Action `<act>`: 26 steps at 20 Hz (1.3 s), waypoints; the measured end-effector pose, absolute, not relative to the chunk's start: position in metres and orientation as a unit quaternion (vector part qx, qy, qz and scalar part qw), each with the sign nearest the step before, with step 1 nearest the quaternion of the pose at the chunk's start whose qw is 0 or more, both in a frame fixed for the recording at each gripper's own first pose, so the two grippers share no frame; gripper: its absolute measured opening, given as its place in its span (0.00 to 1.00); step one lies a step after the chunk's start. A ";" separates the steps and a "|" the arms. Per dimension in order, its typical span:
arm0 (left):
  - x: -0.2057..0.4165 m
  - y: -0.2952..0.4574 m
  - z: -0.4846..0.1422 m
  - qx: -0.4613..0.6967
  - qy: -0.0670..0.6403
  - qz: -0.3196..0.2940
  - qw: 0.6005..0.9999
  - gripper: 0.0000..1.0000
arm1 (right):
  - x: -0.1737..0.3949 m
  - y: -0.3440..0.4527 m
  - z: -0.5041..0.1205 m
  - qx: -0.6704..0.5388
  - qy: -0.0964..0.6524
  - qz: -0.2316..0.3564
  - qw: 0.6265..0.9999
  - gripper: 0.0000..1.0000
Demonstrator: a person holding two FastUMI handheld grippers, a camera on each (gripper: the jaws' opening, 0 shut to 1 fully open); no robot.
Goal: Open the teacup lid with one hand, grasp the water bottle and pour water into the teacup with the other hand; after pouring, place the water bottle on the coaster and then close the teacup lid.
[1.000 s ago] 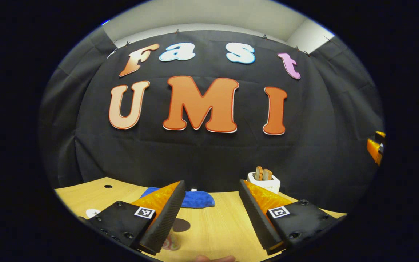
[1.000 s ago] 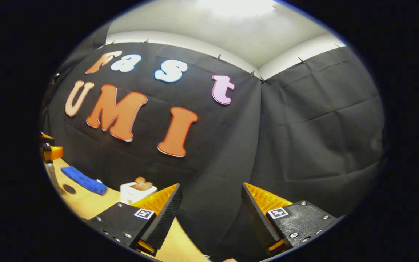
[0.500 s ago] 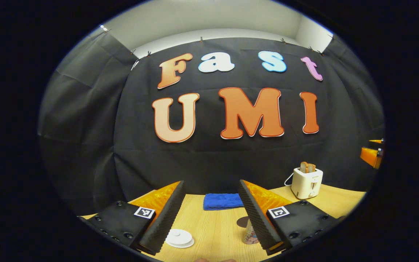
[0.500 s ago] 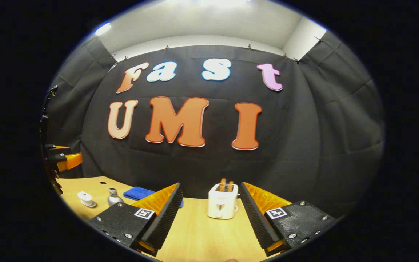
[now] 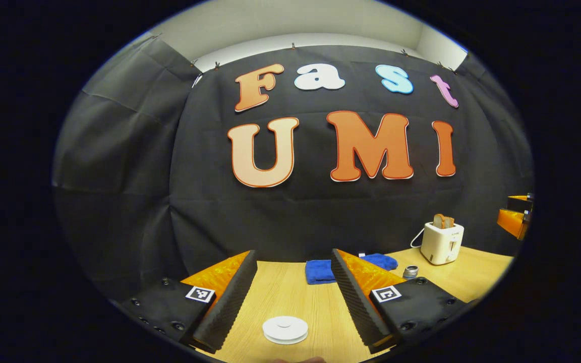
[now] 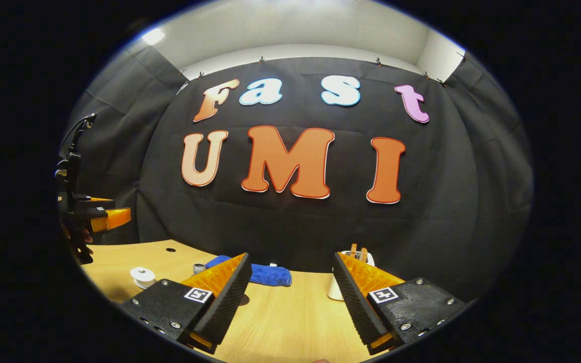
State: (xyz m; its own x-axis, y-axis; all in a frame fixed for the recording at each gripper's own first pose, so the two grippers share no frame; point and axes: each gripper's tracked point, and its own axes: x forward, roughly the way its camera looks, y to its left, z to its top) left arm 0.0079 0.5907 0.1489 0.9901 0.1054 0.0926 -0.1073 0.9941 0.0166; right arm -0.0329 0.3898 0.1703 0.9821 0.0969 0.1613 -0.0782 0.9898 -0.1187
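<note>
Both tools — left tool [image 5: 293, 302], right tool [image 6: 290, 302] — fingers apart and empty, teacup lid [image 5: 285, 329] between the left's

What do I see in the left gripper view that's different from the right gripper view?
Left gripper view: the white lid lies right between its open fingers, and the right gripper peeks in at the edge. Right gripper view: a hand holding the left gripper, a black stand, and a hole in the table. Both: lid, blue cloth, toaster, silvery bottle top.
</note>
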 end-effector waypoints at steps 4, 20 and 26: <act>0.021 0.600 0.130 0.011 -0.026 0.051 0.998 0.97 | -0.023 0.406 0.157 -0.050 -0.067 0.063 0.995 0.98; 0.055 0.628 0.022 0.034 0.084 0.023 0.996 0.98 | 0.002 0.468 0.092 -0.069 -0.003 0.121 0.990 0.98; 0.062 0.612 -0.013 0.058 0.117 -0.011 0.991 0.97 | 0.010 0.488 0.067 -0.070 0.026 0.142 0.987 0.99</act>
State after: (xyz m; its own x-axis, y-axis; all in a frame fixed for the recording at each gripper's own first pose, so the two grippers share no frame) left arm 0.0616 0.6117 -0.0130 0.9723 -0.0090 -0.2337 0.0364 0.9929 0.1129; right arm 0.0104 0.4877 0.0665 0.9582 0.2773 -0.0707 -0.2845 0.9497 -0.1311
